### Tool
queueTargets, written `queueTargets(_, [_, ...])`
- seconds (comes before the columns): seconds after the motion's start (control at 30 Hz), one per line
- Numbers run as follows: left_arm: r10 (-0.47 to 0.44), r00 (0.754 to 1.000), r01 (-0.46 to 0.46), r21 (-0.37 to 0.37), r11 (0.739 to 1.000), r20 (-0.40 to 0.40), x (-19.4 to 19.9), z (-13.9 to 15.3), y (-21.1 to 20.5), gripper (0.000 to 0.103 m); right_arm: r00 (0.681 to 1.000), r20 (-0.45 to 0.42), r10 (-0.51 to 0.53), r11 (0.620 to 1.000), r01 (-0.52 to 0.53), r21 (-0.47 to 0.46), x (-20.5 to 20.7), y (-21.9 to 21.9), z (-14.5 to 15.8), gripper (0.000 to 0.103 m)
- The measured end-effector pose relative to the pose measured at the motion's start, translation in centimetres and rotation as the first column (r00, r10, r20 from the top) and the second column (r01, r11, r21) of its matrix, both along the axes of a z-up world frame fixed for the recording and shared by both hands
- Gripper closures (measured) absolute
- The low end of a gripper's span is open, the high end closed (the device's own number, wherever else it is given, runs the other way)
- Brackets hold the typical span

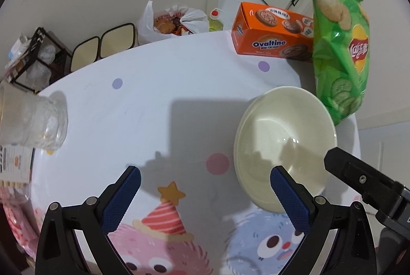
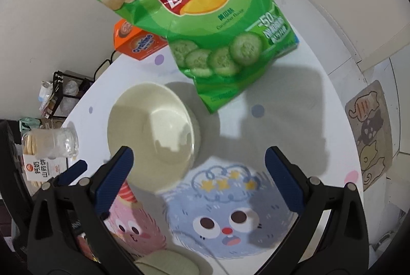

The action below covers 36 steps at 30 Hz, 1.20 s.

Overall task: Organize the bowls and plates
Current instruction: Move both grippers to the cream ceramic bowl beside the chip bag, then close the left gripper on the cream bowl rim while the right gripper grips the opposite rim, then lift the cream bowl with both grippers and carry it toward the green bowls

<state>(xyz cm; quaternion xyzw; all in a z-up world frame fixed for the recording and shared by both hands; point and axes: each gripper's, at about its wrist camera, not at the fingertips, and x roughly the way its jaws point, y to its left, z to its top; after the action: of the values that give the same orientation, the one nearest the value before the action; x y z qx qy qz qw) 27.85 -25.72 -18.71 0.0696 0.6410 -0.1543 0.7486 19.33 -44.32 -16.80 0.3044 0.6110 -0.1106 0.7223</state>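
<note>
A pale cream bowl (image 1: 284, 144) stands upright and empty on the cartoon-print tablecloth (image 1: 153, 108). My left gripper (image 1: 205, 181) is open just above the cloth, and its right fingertip (image 1: 284, 188) overlaps the bowl's near rim. In the right wrist view the same bowl (image 2: 151, 126) lies ahead and to the left of my open right gripper (image 2: 200, 159), whose left fingertip (image 2: 123, 159) hovers at the bowl's near edge. Nothing is between either pair of fingers. A pale round rim (image 2: 166, 262), plate or bowl I cannot tell, shows at the bottom edge.
A green chip bag (image 2: 205, 19) leans right behind the bowl, next to an orange Ovaltine box (image 1: 271, 34). A clear jar (image 1: 33, 118) lies on its side at the left table edge beside a biscuit pack (image 2: 43, 167). The right gripper's body (image 1: 364, 182) is close on the right.
</note>
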Motion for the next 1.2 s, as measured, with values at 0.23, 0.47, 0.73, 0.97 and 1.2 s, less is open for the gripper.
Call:
queueTargets(0.23, [0.000,0.998,-0.001,-0.016,1.000,-0.058,1.0,-1.2,-0.4,0.042,0.998,-0.058,-0.001,1.000,0.001,0.006,1.4,0.6,-1.3,0.036])
queueTargets(0.47, [-0.030,0.997,0.026,-0.060,0.998,-0.076,1.3,-1.6,-1.3,0.072,0.996,-0.090,0.022,1.000,-0.022,-0.004,2.3,1.0,-2.5,0.054])
queueTargets(0.73, [-0.064,0.996,0.057,-0.092,0.994,-0.070,0.8,-0.8,-2.3,0.096,0.992,-0.115,0.044,0.999,-0.045,-0.006,2.3,1.4,-3.3,0.094])
queueTargets(0.97, [-0.059,0.996,0.053,-0.084,0.995,-0.070,0.1,-0.3,-1.9,0.096,0.993,-0.099,0.068,0.998,-0.069,-0.006,1.8,1.4,-3.3,0.093])
queueTargets(1.2, [-0.050,0.997,0.044,-0.094,0.995,-0.059,-1.0,0.8,-1.3,0.097,0.995,-0.076,0.069,0.998,-0.069,0.011,0.7,1.4,-2.7,0.093])
